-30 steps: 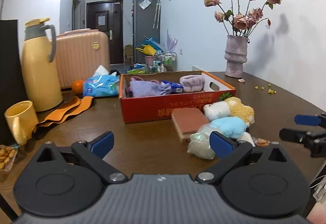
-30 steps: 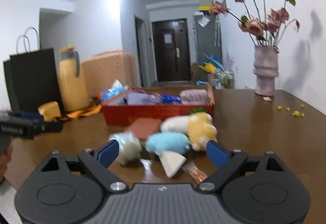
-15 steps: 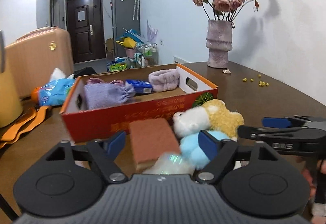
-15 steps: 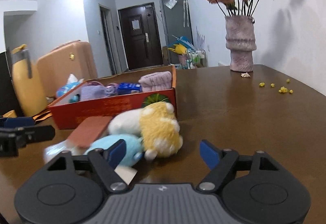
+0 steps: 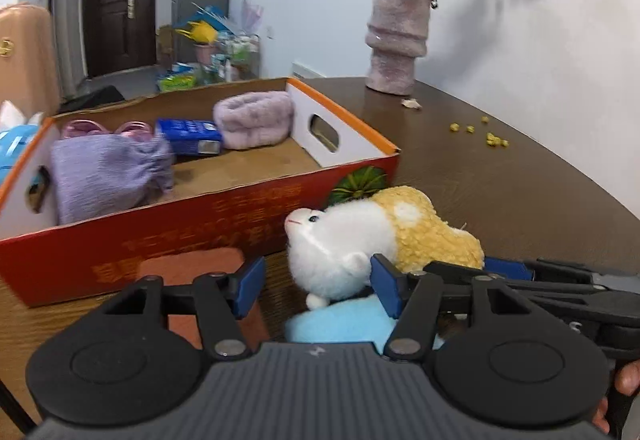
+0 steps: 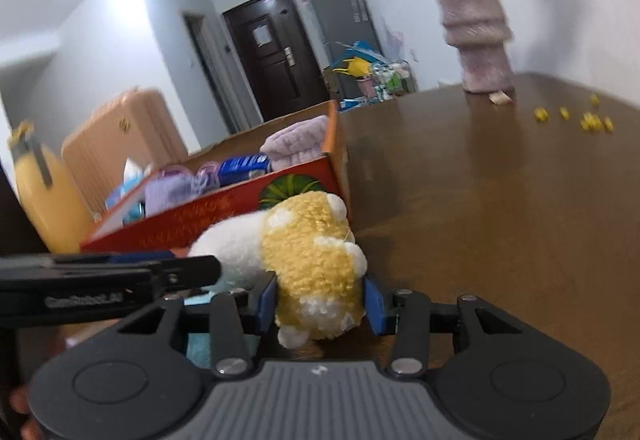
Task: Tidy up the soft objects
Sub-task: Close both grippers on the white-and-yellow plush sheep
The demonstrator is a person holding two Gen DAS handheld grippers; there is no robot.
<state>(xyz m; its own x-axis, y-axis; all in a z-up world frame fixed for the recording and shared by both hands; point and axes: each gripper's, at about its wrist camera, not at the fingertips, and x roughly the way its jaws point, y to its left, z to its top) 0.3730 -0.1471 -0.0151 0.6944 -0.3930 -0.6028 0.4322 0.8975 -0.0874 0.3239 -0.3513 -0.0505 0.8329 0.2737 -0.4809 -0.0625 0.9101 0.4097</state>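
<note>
My right gripper (image 6: 320, 302) is closing around the yellow rear of the plush toy (image 6: 312, 260) — pads at either flank, seemingly just touching, not yet squeezing. The toy lies on the table (image 6: 500, 208) just in front of the red box (image 5: 200, 224), long axis running sideways, white head toward my left gripper (image 5: 316, 288). That one is about half open and closing too, with the head only partly between its fingers — the right sits better.

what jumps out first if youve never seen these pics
The white and yellow plush toy lying on the brown table against the red cardboard box, with the right gripper closing around its yellow end and the left gripper closing at its white head. Behind, a vase of dried roses stands by the wall.
</note>
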